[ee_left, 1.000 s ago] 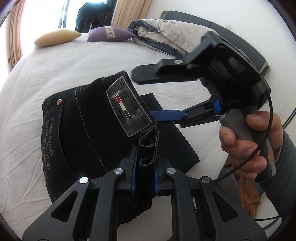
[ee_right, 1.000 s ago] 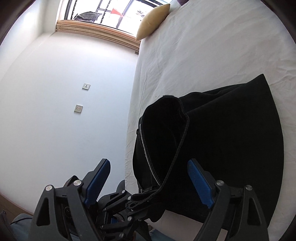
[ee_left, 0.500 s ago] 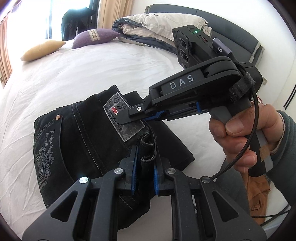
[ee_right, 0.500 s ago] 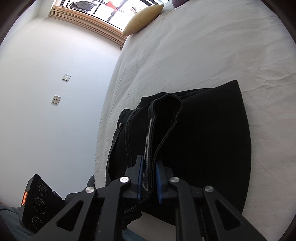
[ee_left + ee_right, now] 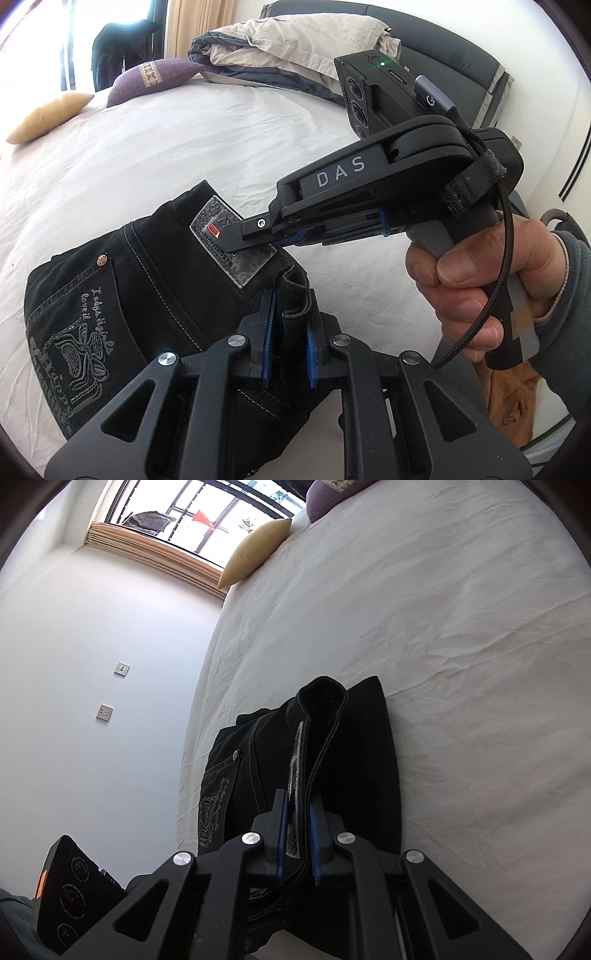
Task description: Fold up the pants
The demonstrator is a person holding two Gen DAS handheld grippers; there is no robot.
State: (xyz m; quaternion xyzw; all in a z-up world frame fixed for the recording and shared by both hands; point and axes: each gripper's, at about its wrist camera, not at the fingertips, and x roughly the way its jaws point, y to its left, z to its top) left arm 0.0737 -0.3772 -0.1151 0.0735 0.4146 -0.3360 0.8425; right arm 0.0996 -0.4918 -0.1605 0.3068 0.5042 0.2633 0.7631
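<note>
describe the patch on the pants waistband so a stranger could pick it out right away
On the white bed lie folded black pants, waistband pinched by both grippers. The patch sits on that waistband: a grey crackled rectangle with a small red mark, unlike the stitched lettering on the pocket nearby.

The black denim jeans [image 5: 122,295] are laid on the white bed sheet [image 5: 184,140] near its edge, folded into a compact stack. The seat side faces upward: a back pocket with pale embroidered lettering and a copper rivet is shown, and a grey leather waistband patch with a small red mark. The waistband [image 5: 317,716] is raised off the stack and stood on edge, its two layers pressed together. A flat folded panel lies beneath.
</note>
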